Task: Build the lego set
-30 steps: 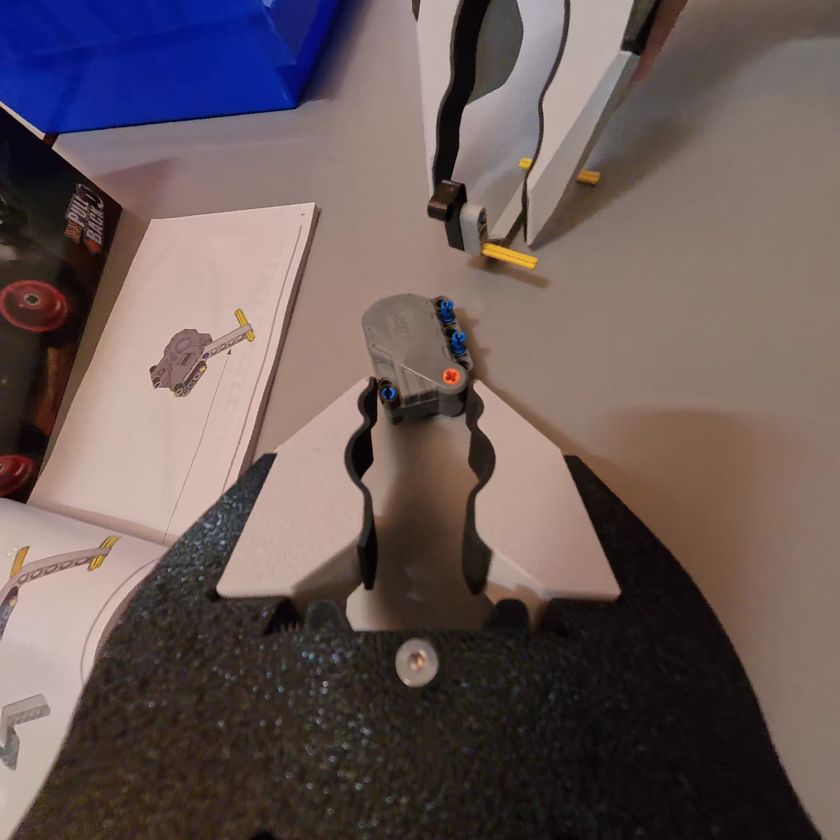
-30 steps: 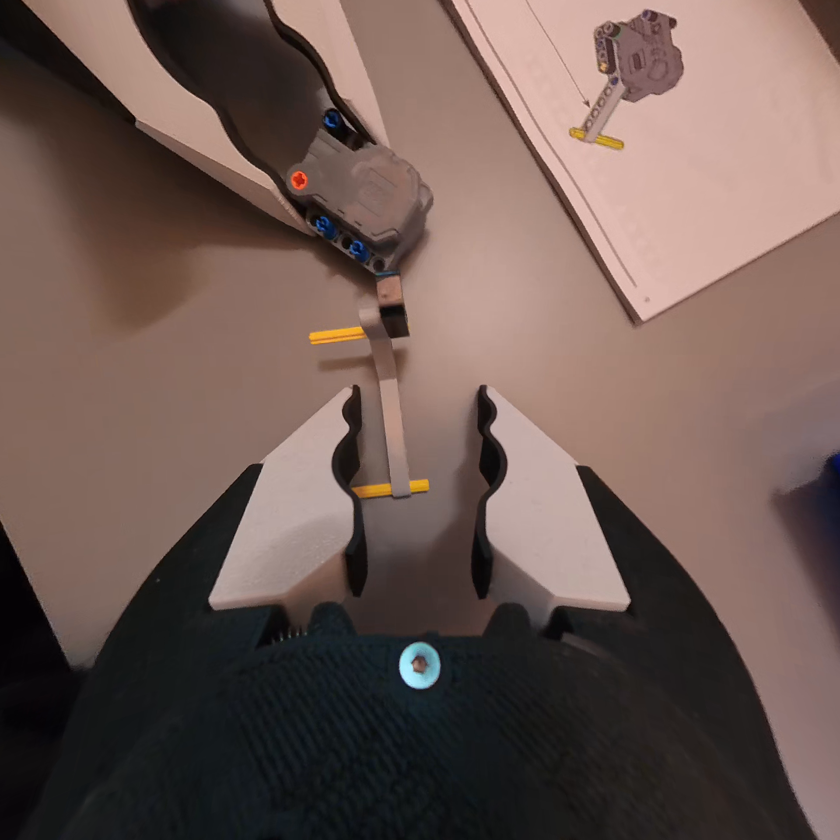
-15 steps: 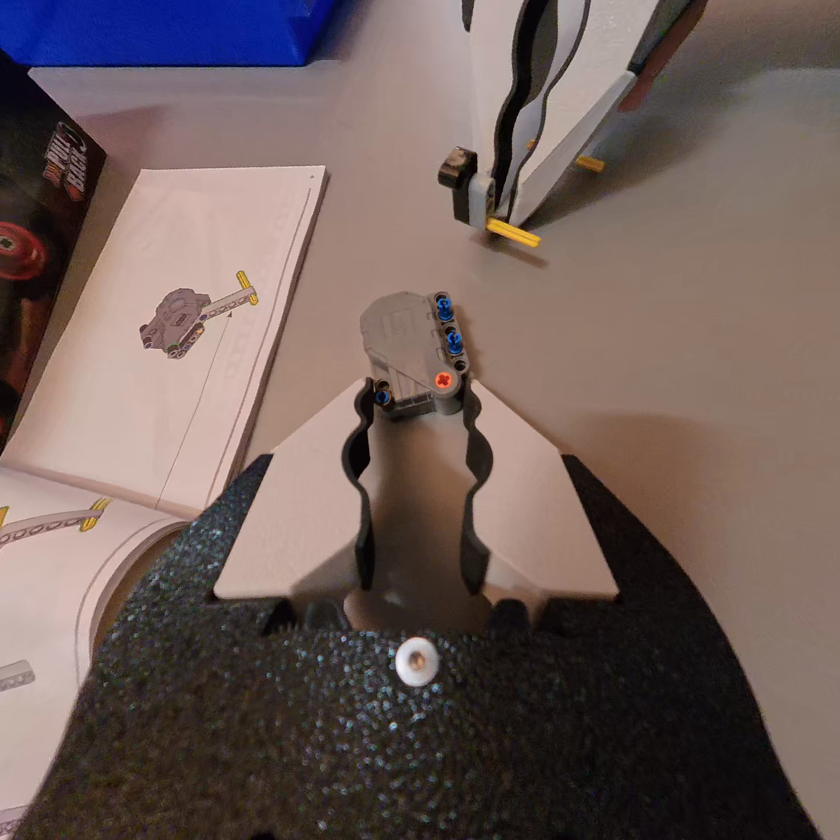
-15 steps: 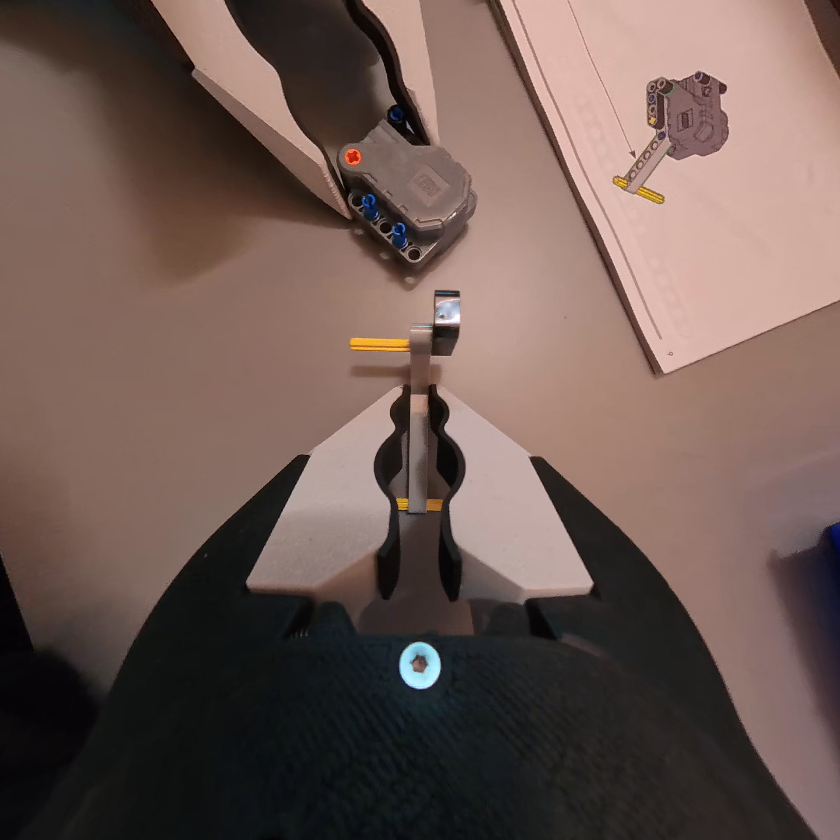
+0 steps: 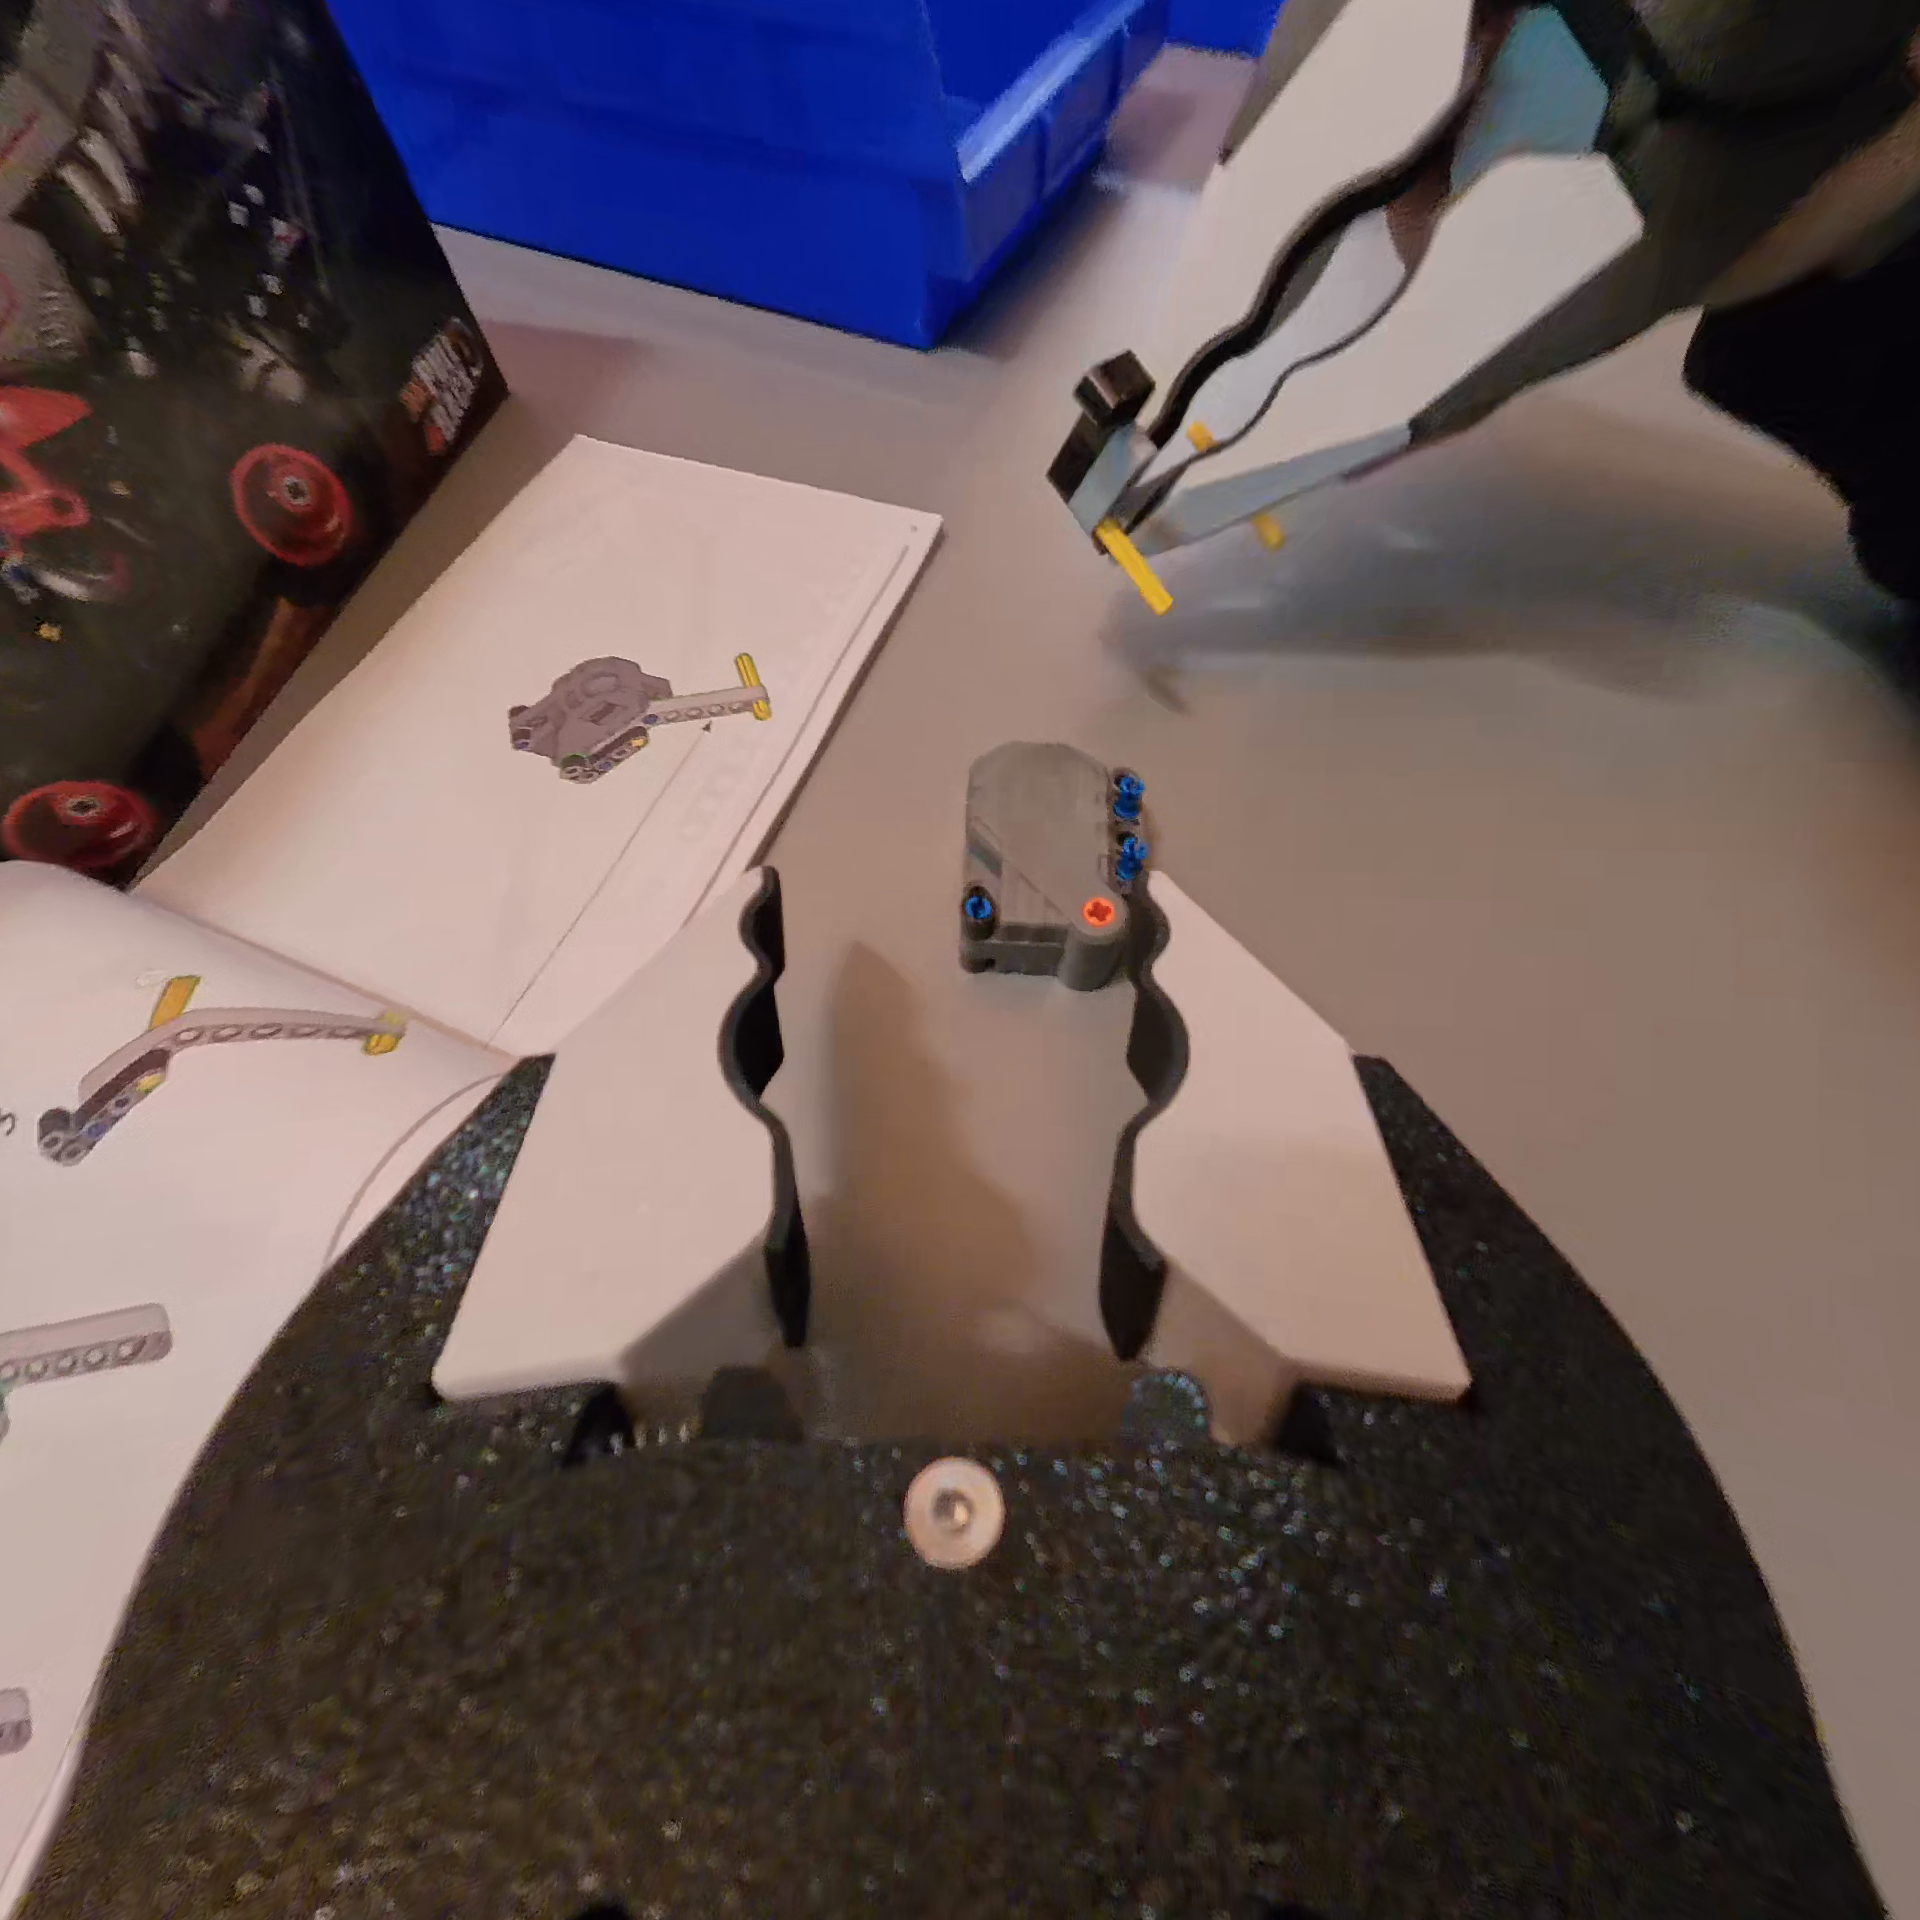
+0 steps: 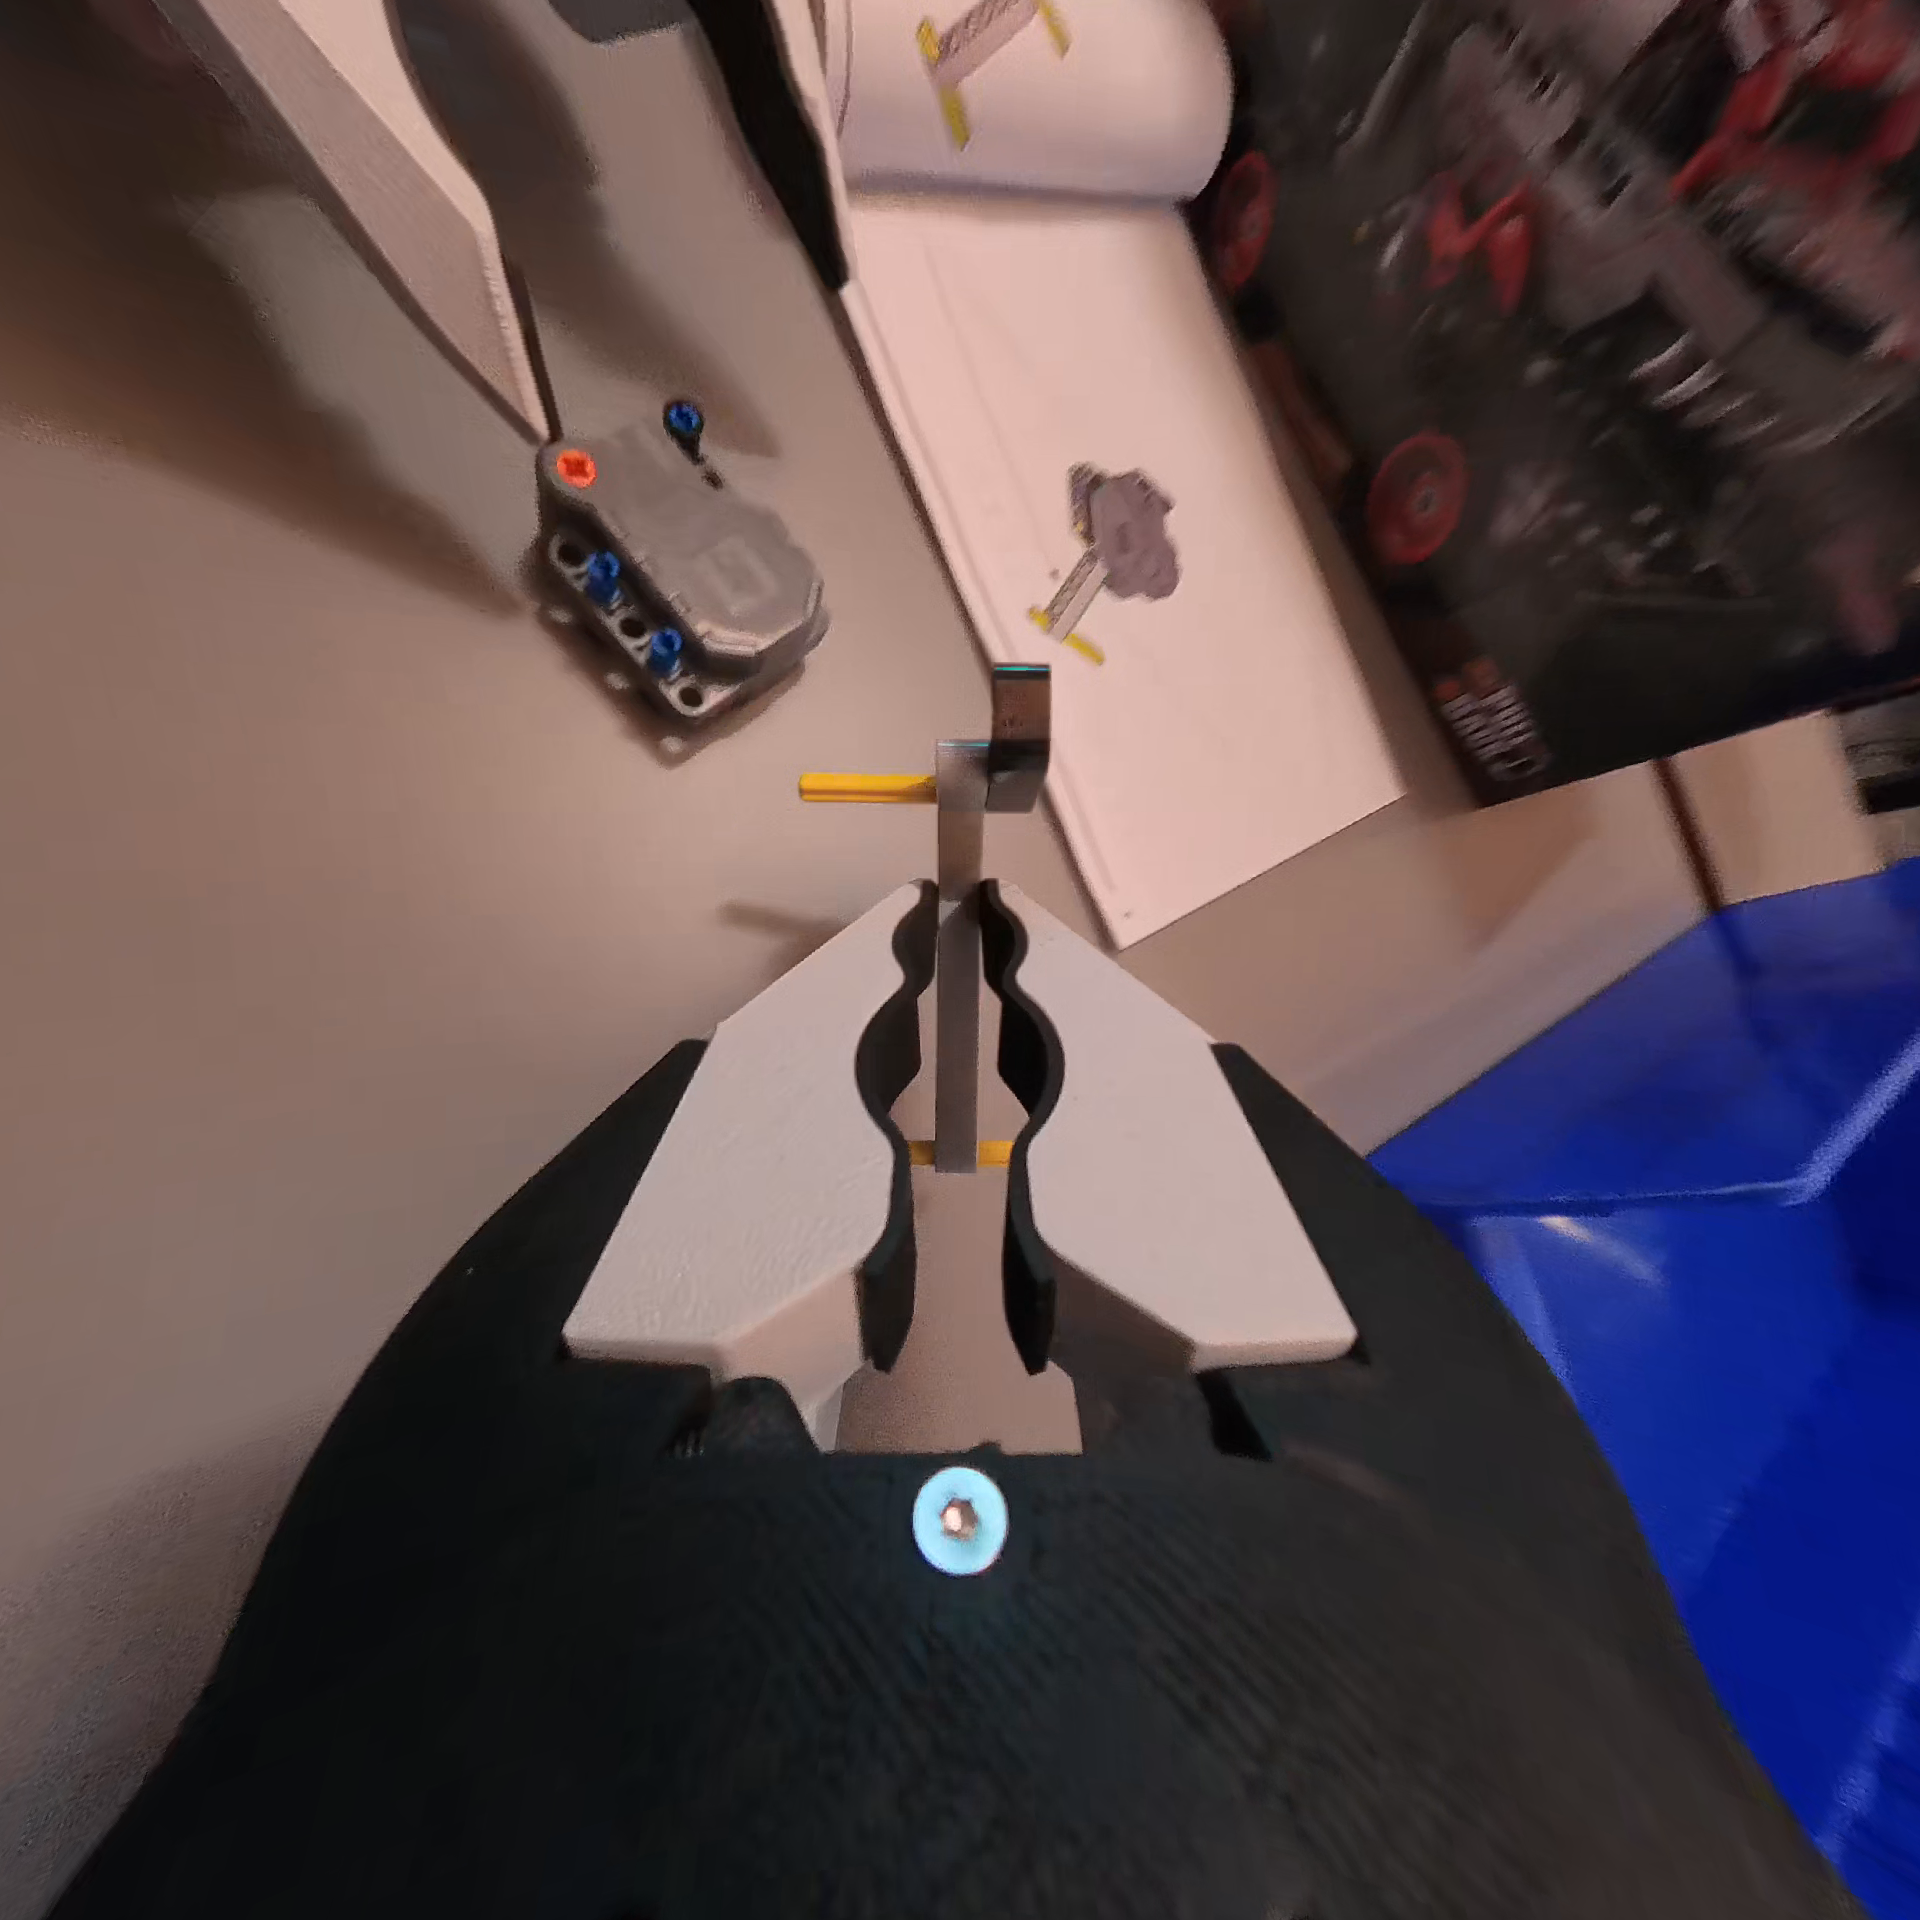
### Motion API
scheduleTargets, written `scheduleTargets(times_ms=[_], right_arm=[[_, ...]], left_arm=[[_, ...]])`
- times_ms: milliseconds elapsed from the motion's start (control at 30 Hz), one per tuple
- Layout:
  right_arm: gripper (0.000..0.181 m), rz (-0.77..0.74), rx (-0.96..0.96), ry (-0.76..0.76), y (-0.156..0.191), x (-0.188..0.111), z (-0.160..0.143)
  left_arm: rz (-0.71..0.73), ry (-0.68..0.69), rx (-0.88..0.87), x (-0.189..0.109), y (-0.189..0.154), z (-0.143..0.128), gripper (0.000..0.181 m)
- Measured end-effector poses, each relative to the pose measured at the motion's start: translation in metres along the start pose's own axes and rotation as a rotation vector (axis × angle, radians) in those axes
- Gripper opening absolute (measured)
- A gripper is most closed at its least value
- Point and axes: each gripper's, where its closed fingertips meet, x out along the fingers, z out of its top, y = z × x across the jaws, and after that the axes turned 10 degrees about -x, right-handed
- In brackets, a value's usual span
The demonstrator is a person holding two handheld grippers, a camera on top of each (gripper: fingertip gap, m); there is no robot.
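Note:
A dark grey motor block point(image 5: 1039, 862) with blue pins and an orange hub lies on the grey table, touching the tip of my left gripper's right finger. My left gripper point(image 5: 956, 899) is open and empty. My right gripper point(image 6: 958, 896) is shut on a light grey beam point(image 6: 958, 1018) that carries two yellow axles and a black connector point(image 6: 1018, 727) at its far end. The beam hangs above the table, right of the motor block point(image 6: 675, 582). In the left wrist view the right gripper point(image 5: 1138, 494) holds the beam point(image 5: 1107, 483) at the upper right.
An open instruction booklet point(image 5: 582, 675) lies left of the motor block, also in the right wrist view point(image 6: 1039, 468). A dark set box point(image 5: 156, 364) stands behind it. A blue bin point(image 5: 779, 135) sits at the far edge, near my right gripper point(image 6: 1714, 1195).
My right gripper closed on the grey beam and lifted it off the table. My left gripper opened and let go of the motor block, which stays on the table.

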Motion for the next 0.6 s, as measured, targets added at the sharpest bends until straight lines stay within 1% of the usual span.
scheduleTargets(times_ms=[33,133,200,300,367,500,600], right_arm=[[0.006,-0.043,-0.036,0.005,-0.004,0.0,0.004],[0.006,-0.192,-0.145,0.052,-0.016,0.002,0.015],[0.006,-0.299,-0.231,0.064,-0.022,0.002,0.027],[0.006,-0.46,-0.36,0.106,-0.031,-0.001,0.042],[0.006,-0.555,-0.426,0.124,-0.034,-0.006,0.054],[0.005,-0.717,-0.494,0.149,-0.029,-0.014,0.063],[0.006,-0.788,-0.556,0.13,-0.018,-0.02,0.071]], left_arm=[[0.002,-0.021,-0.014,-0.003,0.001,0.004,0.064],[0.02,-0.075,0.015,-0.012,-0.001,0.017,0.062],[0.014,-0.105,0.044,-0.018,-0.008,0.025,0.056],[-0.03,-0.147,0.016,-0.02,-0.021,0.035,0.047],[-0.028,-0.151,0.009,-0.018,-0.026,0.036,0.044],[0.008,-0.177,0.023,-0.015,-0.035,0.042,0.043],[0.038,-0.21,0.022,-0.014,-0.04,0.048,0.038]])
